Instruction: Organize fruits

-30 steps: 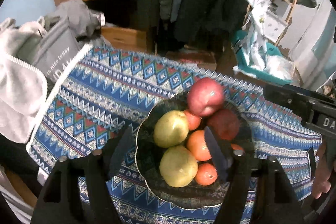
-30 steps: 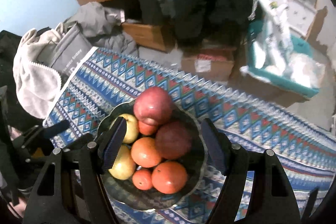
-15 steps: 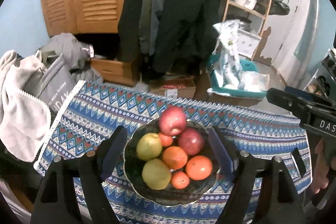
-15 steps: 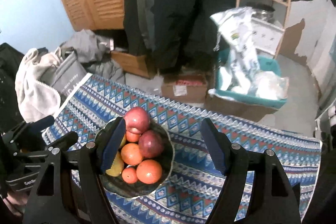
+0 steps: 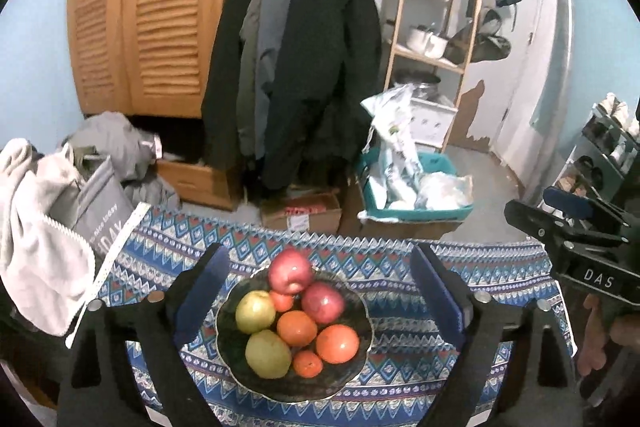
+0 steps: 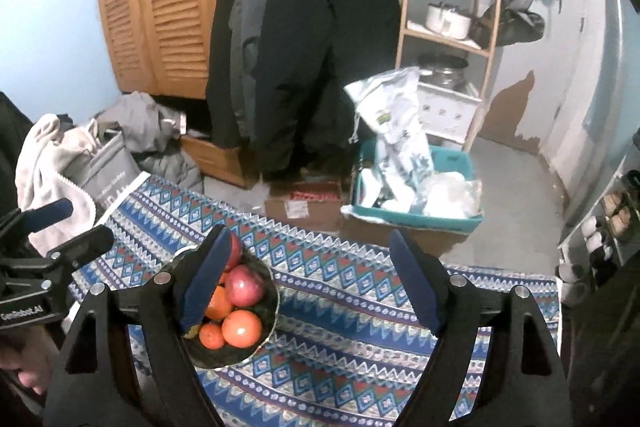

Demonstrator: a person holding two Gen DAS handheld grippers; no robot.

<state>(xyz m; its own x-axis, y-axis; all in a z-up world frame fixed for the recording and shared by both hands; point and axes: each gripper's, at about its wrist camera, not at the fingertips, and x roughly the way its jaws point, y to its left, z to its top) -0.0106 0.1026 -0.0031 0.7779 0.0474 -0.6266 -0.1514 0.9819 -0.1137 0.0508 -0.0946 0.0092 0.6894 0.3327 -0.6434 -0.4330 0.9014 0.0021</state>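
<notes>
Fruits [image 5: 294, 311] sit piled in the bowl [image 5: 360, 367]; both my grippers [image 5: 320, 291] [image 6: 308, 279] hang released above, organizing seemingly finished.

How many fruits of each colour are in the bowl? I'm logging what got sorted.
Red apples: 2
Yellow-green fruits: 2
Orange fruits: 4
Total in the bowl: 8
</notes>
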